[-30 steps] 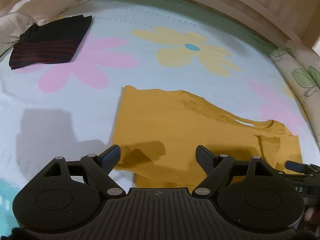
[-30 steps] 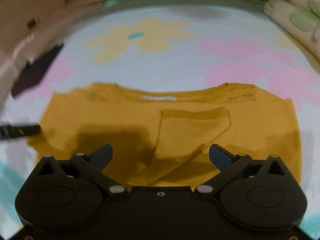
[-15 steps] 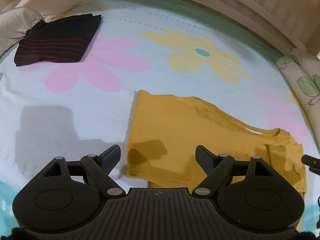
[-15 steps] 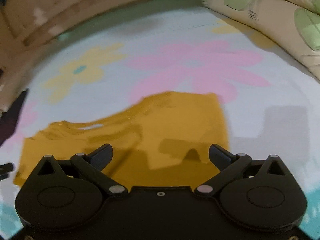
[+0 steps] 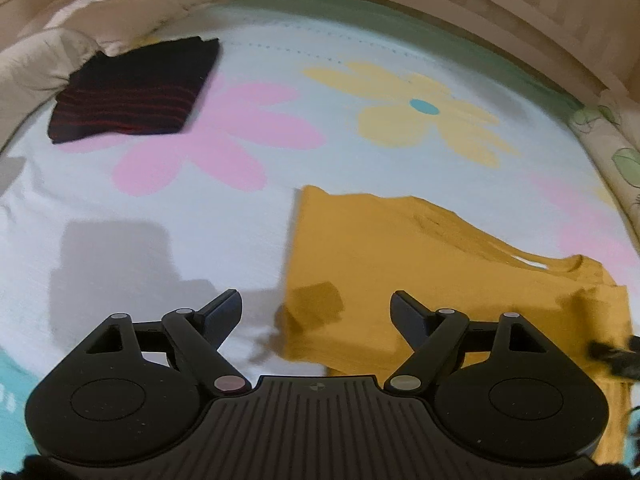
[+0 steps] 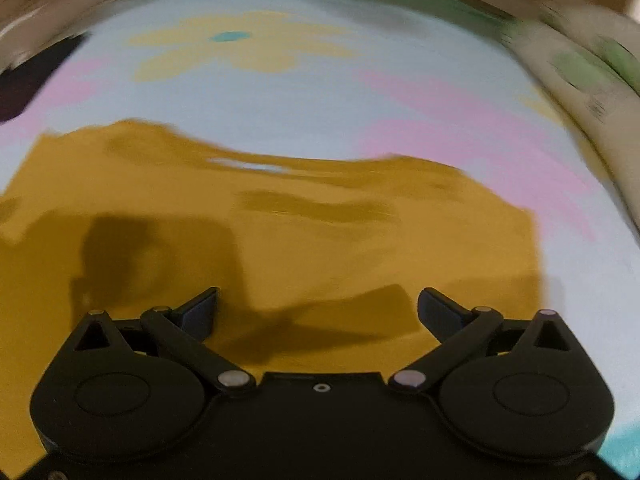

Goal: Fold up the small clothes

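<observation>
Both jaws spread, nothing held: left gripper [image 5: 316, 312], right gripper [image 6: 318, 306]. Part-folded mustard-yellow cotton shirt [image 5: 400, 272] is laid flat just ahead of both. Risk: only the top layer gets pinched, so the fold is skewed

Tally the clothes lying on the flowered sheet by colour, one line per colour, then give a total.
Mustard yellow: 1, the yellow shirt
Black with red stripes: 1, the folded striped garment
Total: 2
</observation>
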{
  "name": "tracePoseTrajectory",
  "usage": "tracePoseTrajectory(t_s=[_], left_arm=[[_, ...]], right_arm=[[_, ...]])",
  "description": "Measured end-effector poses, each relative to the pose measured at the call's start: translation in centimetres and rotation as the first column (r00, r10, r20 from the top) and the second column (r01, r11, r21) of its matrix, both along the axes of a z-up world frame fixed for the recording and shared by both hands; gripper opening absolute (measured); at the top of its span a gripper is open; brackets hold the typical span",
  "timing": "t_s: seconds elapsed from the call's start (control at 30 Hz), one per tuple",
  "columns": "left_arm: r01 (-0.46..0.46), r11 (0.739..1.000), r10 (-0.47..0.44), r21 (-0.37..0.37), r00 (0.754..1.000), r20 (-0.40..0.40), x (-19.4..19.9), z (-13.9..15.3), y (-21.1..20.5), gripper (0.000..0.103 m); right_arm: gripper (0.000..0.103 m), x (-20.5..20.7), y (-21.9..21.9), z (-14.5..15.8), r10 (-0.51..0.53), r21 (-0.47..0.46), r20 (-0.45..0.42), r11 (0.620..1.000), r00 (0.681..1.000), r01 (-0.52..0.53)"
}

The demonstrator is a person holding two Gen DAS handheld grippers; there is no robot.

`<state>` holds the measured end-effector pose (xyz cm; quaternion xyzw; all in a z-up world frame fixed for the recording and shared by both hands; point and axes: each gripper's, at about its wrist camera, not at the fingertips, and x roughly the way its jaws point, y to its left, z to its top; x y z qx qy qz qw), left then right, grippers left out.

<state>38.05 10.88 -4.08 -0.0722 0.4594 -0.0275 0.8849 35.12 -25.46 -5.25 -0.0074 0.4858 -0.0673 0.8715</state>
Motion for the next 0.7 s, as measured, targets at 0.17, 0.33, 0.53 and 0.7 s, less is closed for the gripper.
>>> tracePoseTrajectory(t_s=[0.17, 0.33, 0.53, 0.7], left_arm=[[-0.054, 0.998, 0.053, -0.029, 0.998, -0.039, 0.5, -0.9, 1.8, 0.081], [-0.088, 0.996, 0.087, -0.011, 0.991, -0.099, 0.6, -2.9, 3.6, 0.081], [-0.097, 0.994, 0.093, -0.044, 0.992, -0.084, 0.5, -3.4, 4.6, 0.081], [-0.053, 0.998, 0.053, -0.018, 0.998, -0.038, -0.1, -3.9, 3.8, 0.091]], right_arm=[[0.102, -1.6, -7.5, 1.8, -0.197, 0.118, 0.049, 0.975, 0.979, 0.19], [0.102, -1.9, -10.1, 1.7, -0.199, 0.39, 0.097, 0.909, 0.975, 0.147], [0.102, -1.1, -9.4, -0.6, -0.13, 0.533, 0.055, 0.842, 0.99, 0.081], [0.102, -0.9, -8.5, -1.4, -0.105, 0.546, 0.036, 0.835, 0.994, 0.068]])
